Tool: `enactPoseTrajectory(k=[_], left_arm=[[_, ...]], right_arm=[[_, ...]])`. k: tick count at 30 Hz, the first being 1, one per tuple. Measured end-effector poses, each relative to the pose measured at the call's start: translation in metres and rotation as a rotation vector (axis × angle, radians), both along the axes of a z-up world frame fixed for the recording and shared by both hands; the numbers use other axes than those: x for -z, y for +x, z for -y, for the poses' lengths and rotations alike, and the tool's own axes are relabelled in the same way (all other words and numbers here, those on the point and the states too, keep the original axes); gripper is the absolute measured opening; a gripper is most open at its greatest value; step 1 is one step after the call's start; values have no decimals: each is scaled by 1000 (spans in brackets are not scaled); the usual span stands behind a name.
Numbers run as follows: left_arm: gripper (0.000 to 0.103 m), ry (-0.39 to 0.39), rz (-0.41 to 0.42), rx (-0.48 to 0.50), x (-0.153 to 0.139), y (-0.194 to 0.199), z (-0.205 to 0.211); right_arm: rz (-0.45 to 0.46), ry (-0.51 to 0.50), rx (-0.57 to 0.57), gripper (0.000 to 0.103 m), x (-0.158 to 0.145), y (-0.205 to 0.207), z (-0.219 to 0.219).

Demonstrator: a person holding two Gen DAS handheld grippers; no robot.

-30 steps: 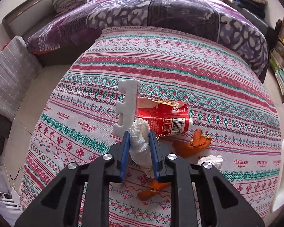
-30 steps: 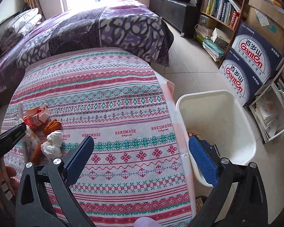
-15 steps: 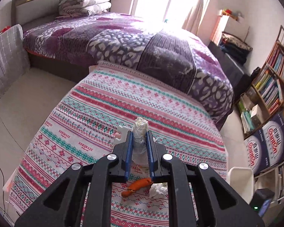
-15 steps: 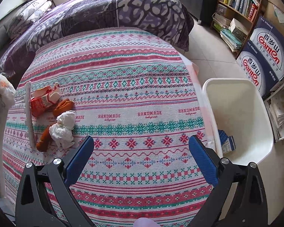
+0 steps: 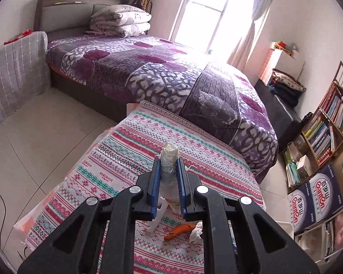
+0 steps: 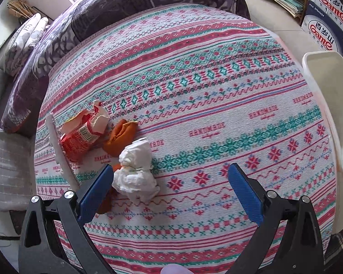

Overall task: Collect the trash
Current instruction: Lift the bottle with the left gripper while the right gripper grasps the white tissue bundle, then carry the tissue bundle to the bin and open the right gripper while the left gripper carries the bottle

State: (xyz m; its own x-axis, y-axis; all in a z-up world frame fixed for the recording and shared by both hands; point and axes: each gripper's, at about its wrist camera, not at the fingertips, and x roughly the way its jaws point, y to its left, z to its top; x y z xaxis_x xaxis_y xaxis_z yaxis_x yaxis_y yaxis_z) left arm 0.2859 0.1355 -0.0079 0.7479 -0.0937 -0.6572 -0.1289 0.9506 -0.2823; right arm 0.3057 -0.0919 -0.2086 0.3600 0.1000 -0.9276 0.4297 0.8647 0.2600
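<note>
While pinched only at its middle between the left fingers [image 5: 169,171], well above the bench [image 6: 217,118], wad [image 5: 168,159] could easily slip out on the way to the bin [image 6: 327,105]. Right fingers [image 6: 171,182] wide open, holding nothing, hovering by the tissue [image 6: 136,171] — could nudge the peel [image 6: 121,137] or wrapper [image 6: 82,137] off instead.

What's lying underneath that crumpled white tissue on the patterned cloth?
An orange peel pokes out from under the crumpled white tissue at its lower left, beside the open right gripper. How far it runs beneath is covered. Elsewhere only the tablecloth shows.
</note>
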Motion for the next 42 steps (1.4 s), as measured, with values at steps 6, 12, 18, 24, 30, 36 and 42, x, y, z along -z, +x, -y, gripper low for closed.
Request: enactPoseTrajectory(k=[6, 12, 18, 24, 30, 36, 42], left_arm=[[15, -12, -12, -1, 3, 0, -8], [15, -10, -18, -8, 5, -1, -13], [15, -5, -9, -7, 3, -1, -9], [15, 33, 15, 1, 0, -3, 6], [15, 84, 44, 7, 0, -9, 25], [15, 140, 78, 23, 2, -17, 49], [15, 185, 84, 57, 10, -24, 74]], right_arm=[[-2, -7, -52, 80, 13, 9, -28], [54, -18, -131, 29, 6, 12, -34], [175, -8, -141, 29, -37, 11, -27], [284, -50, -150, 29, -88, 5, -15], [365, -108, -139, 29, -129, -10, 6], [433, -210, -127, 29, -152, -31, 31], [459, -265, -91, 29, -161, -52, 55]])
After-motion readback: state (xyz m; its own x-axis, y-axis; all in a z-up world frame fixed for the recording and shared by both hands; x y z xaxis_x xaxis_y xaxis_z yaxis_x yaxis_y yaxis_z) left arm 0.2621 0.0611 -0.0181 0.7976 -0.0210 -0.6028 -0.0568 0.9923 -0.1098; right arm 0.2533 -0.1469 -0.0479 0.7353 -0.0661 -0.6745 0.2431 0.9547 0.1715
